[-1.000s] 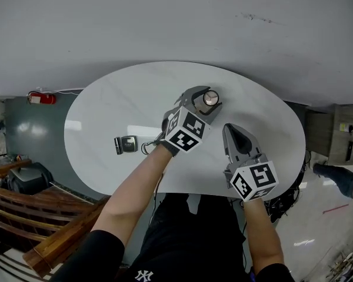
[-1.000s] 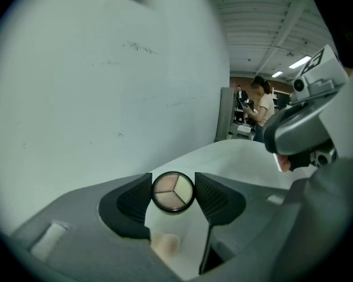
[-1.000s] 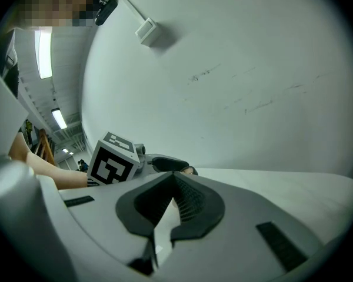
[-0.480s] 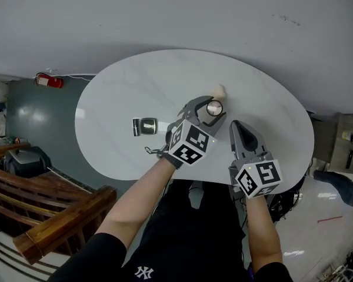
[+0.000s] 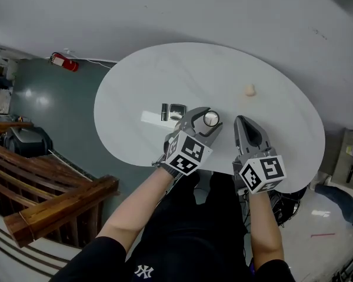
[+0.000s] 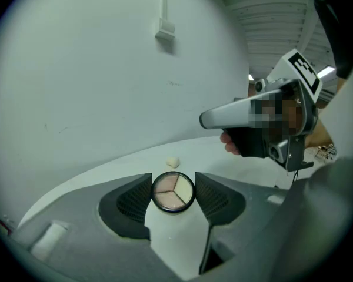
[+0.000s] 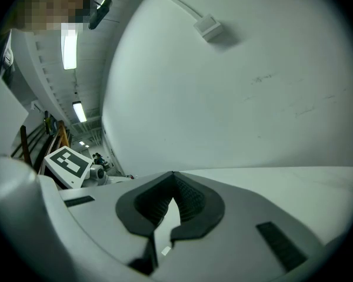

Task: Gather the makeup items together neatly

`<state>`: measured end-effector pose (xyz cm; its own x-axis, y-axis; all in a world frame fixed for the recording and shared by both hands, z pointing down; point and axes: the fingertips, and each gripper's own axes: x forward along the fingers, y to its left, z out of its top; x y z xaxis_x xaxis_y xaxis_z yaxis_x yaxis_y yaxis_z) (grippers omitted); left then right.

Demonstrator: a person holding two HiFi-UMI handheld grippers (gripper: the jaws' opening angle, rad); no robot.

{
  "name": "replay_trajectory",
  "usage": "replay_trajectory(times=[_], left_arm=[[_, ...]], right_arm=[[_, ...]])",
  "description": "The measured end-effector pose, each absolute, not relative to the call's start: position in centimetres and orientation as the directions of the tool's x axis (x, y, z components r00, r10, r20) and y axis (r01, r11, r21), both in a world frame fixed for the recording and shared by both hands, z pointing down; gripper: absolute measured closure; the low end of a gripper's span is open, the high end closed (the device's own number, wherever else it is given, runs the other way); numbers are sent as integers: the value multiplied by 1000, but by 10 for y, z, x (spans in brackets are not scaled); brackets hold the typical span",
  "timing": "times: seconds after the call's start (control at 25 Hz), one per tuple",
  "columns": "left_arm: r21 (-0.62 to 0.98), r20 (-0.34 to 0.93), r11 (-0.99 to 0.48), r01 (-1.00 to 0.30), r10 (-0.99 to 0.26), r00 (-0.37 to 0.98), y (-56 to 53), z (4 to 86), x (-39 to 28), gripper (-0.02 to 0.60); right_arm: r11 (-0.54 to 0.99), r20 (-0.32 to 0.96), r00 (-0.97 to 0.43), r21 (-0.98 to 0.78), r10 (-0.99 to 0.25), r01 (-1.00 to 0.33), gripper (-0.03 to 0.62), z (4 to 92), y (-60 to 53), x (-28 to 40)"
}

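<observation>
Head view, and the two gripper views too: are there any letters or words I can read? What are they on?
"NY": white interlocked letters on the person's black shirt.
On the marker cubes: only black-and-white squares, no words.
On the fire extinguisher: the label is too small to read.
On the round eyeshadow palette and the dark compact: no print can be made out.
</observation>
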<state>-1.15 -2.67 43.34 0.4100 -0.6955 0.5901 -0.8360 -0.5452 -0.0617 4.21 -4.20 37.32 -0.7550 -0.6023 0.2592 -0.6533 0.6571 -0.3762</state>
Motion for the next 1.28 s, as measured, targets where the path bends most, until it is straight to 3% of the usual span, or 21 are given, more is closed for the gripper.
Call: replay_trajectory(times=[0.4,0.88,1.28], left_arm=[[-102,594,-530,-842,-711,376,19,450,-78,347],[-203,637,-698,-686,-627,449,-14,511,-68,347],[-207,661,-741,-639,-587,467,-16,542,-75,347]], right_arm=[[708,262,-795,-361,-548,-607,582,369,8,-25],[655,342,-754,-374,-561,-657,582,416,6,-9],[657,355,-763,-388,-540,-646,582,438,1,-25]])
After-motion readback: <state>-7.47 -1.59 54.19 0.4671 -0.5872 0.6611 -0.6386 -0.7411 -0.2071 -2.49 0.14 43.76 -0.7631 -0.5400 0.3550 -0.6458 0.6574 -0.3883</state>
